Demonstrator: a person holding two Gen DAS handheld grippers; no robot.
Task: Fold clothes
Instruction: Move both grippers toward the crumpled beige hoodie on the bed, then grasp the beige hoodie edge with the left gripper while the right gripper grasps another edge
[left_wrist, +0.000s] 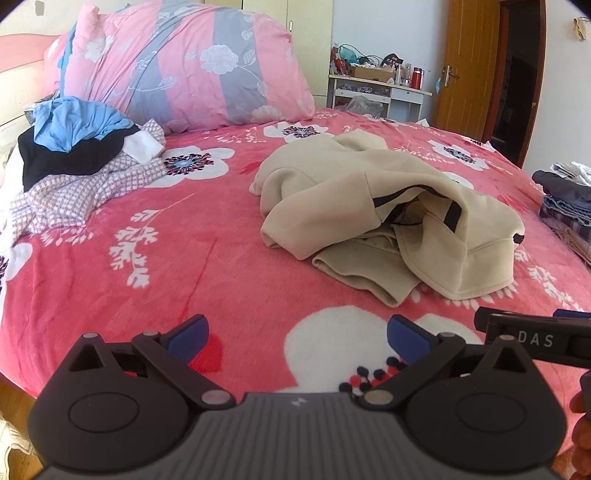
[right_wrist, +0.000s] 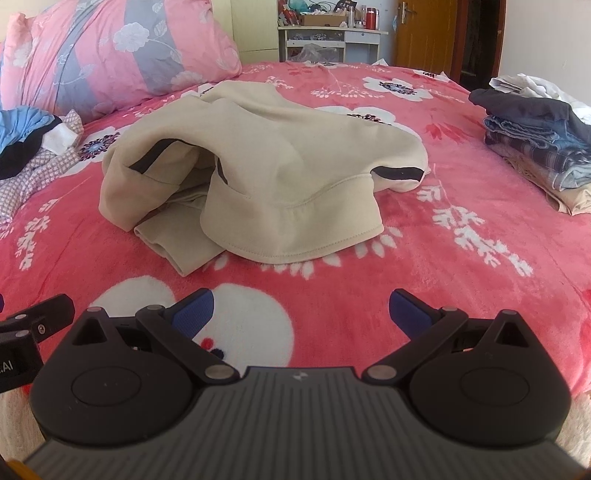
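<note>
Both wrist cameras look low across the bed (left_wrist: 184, 258), sharing the beige garment (right_wrist: 277, 155) ahead.

Black left gripper (left_wrist: 297, 338), right gripper (right_wrist: 301, 314), blue ribbed pads, silver pivot pins, "DAS" lettering

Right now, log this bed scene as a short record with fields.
surface: pink floral blanket
garment to fold: beige sweatshirt, crumpled, mid-bed
unfolded pile: blue and black clothes, far left
folded stack, right edge
left hand-held gripper: open, holding nothing
right hand-held gripper: open, holding nothing
background: pink pillow
</note>
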